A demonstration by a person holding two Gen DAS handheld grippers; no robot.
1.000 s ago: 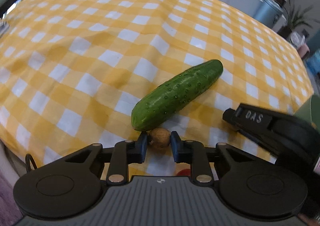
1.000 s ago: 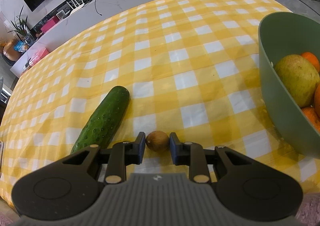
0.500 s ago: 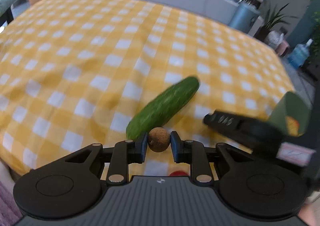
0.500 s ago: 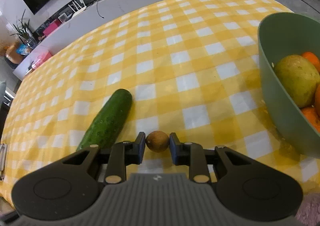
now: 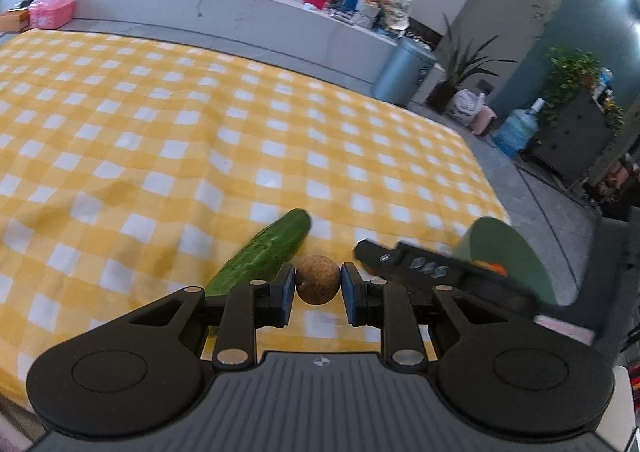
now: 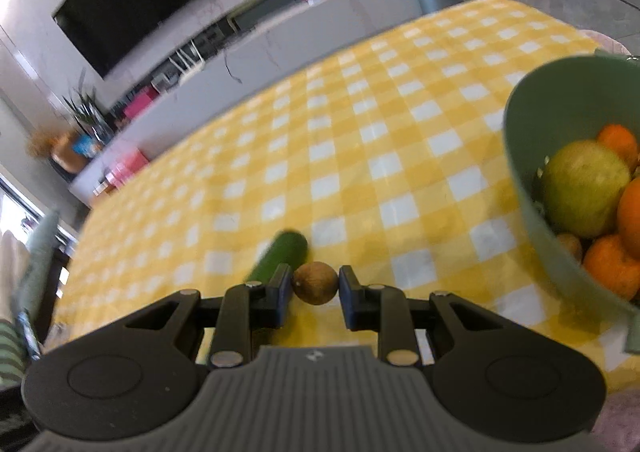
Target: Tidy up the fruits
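Observation:
My left gripper (image 5: pixel 318 286) is shut on a small round brown fruit (image 5: pixel 318 279), held above the yellow checked tablecloth (image 5: pixel 160 140). My right gripper (image 6: pixel 314 286) is shut on a second small brown fruit (image 6: pixel 315 282). A green cucumber (image 5: pixel 264 252) lies on the cloth just beyond both grippers; the right wrist view shows the cucumber (image 6: pixel 282 256) too. A green bowl (image 6: pixel 528 156) at the right holds a yellow-green fruit (image 6: pixel 584 188) and oranges (image 6: pixel 612 266). In the left wrist view the right gripper's black finger (image 5: pixel 416 264) reaches in front of the bowl (image 5: pixel 508 252).
The table's far edge meets a long grey counter (image 5: pixel 240 24) with boxes and clutter. A blue-grey bin (image 5: pixel 402 72), potted plants and a water bottle (image 5: pixel 516 130) stand on the floor to the right. A dark television (image 6: pixel 144 0) hangs on the wall.
Both grippers have risen and tilted up with their small brown fruits still clamped, so the cucumber sits lower and smaller in view and more of the room shows.

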